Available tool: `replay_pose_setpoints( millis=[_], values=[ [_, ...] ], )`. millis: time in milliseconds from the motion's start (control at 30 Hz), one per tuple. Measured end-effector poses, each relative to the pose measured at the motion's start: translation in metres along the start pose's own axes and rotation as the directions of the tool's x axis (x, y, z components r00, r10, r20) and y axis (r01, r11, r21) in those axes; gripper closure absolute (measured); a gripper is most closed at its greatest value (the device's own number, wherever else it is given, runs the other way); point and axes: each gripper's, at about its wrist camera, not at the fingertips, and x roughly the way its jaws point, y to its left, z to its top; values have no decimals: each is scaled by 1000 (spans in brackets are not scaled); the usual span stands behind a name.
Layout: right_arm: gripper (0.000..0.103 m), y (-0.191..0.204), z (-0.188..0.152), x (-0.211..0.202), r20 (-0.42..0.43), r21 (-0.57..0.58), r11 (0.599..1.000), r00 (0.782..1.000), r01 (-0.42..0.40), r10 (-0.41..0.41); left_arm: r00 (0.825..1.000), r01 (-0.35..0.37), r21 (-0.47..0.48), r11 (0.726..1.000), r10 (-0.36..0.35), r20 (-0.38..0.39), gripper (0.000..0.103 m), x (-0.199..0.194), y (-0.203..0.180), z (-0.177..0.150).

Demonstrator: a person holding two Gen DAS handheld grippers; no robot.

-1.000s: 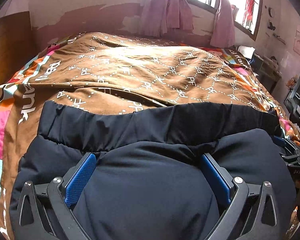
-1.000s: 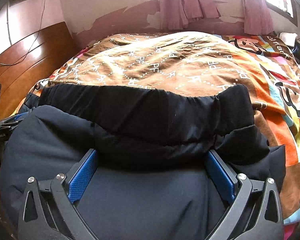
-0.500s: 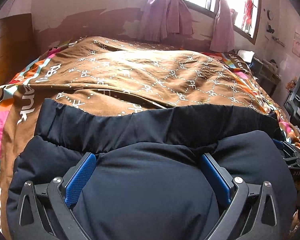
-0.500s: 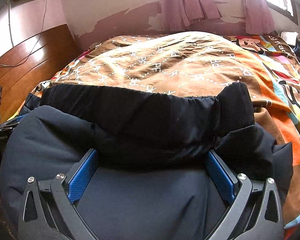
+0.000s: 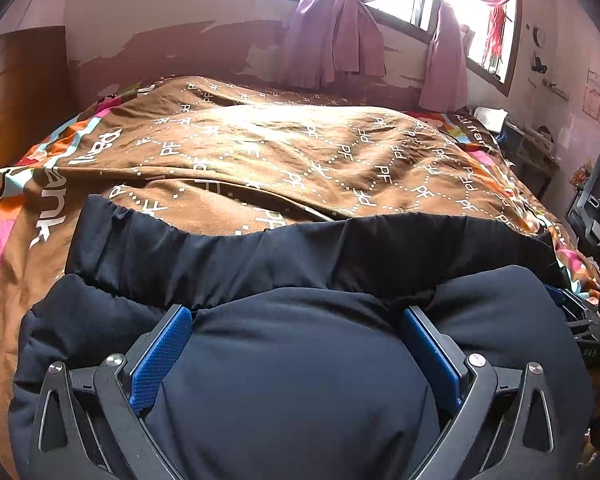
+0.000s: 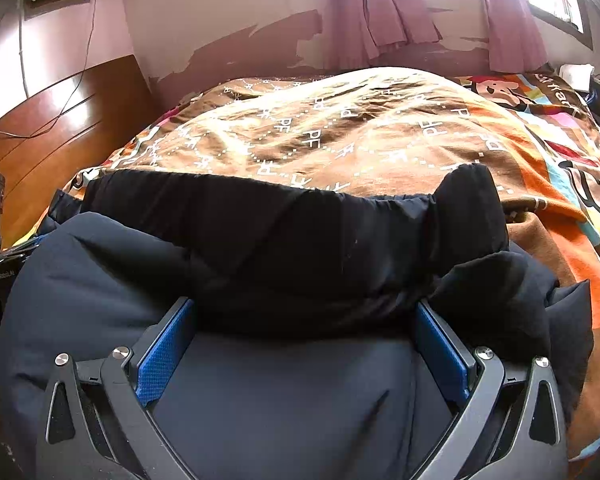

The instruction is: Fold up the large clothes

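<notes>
A dark navy puffy jacket [image 5: 300, 380] lies bunched at the near edge of the bed, its black hem band [image 5: 300, 252] stretched across the brown cover. My left gripper [image 5: 296, 344] stands open, fingers wide apart, with the padded fabric bulging up between the blue pads [image 5: 160, 352]. In the right wrist view the same jacket [image 6: 292, 400] fills the gap of my right gripper [image 6: 303, 340], also open with wide-set pads [image 6: 164, 356]. The hem band [image 6: 280, 232] ends in an upturned corner [image 6: 471, 200] at the right.
A brown patterned blanket [image 5: 300, 152] covers the bed over a colourful sheet [image 6: 559, 152]. A wooden headboard [image 6: 52, 128] stands at left, and pink curtains [image 5: 335, 32] hang at the windows behind. Shelves and a dark device [image 5: 595, 196] sit at right.
Both views have risen and tilted slightly, so the bed and window sit a little lower in frame. The jacket stays between both grippers' fingers. The hem's right corner stands up more.
</notes>
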Motion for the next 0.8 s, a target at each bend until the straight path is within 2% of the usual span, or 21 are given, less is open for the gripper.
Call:
replay_pose_setpoints(
  millis=[500,667,800],
  values=[
    [0,2,-1,-2,17,-5,1000,1000,13,-13,1000,-15,15,1000,15,13,0,0,-1,-1],
    [1,0,-7,-24,107,6,1000,994,10,-10,997,-2,8,1000,1,74,0,-18,2,-6],
    [1,-8,-11,-55,178,49,999,983,24,-32,995,-41,-24,999,43,89,0,-39,7,-4]
  ],
)
